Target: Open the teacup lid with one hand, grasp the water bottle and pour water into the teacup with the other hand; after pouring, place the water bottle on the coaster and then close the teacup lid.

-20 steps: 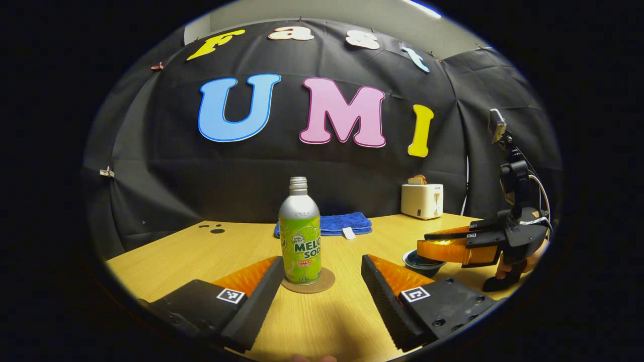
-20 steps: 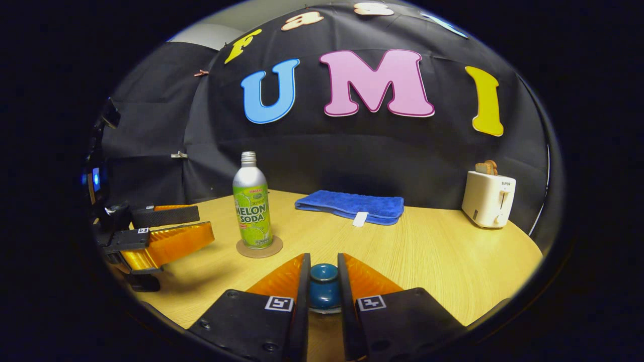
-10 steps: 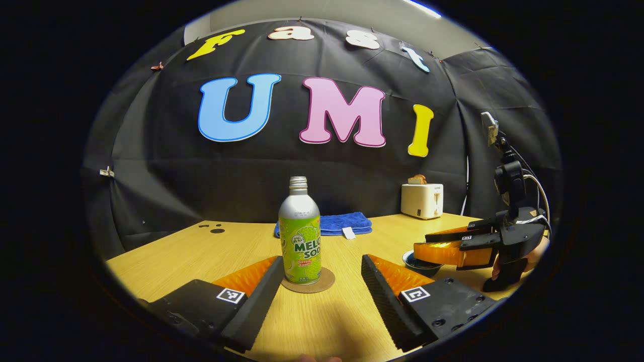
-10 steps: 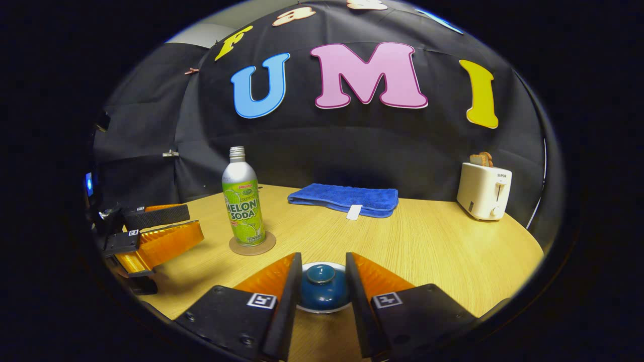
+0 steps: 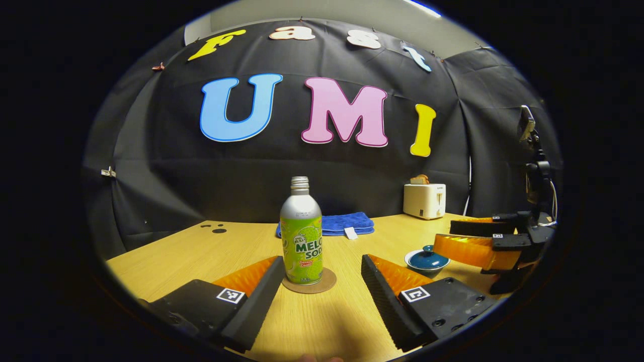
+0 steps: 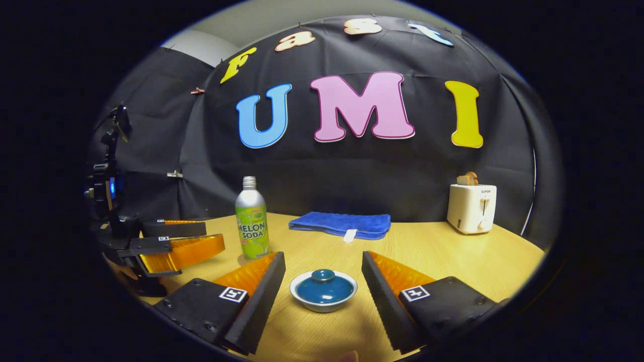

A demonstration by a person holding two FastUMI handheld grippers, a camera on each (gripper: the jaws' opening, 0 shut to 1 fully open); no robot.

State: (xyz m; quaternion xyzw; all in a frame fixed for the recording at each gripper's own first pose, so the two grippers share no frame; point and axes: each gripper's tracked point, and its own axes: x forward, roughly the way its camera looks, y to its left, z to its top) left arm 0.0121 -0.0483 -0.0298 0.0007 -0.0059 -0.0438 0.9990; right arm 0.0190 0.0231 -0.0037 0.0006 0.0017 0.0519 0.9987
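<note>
The water bottle (image 5: pixel 301 236) stands upright on the round coaster (image 5: pixel 322 284) on the wooden table (image 5: pixel 191 251). The left gripper (image 5: pixel 322 296) sits low before it, jaws spread wide, touching nothing. The teacup (image 6: pixel 323 292), its blue lid (image 6: pixel 323 285) seated on top, rests between the fingers of the right gripper (image 6: pixel 322 296), whose jaws are likewise spread and clear of it. A blue towel (image 6: pixel 341 223) and a toaster (image 6: pixel 471 207) lie near the back.

Your water bottle (image 5: pixel 301 236): silver-green, uncapped, upright on the round coaster (image 5: pixel 322 282) | your teacup (image 6: pixel 323 294): white, blue knobbed lid (image 6: pixel 323 286) seated on it, on the table.
</note>
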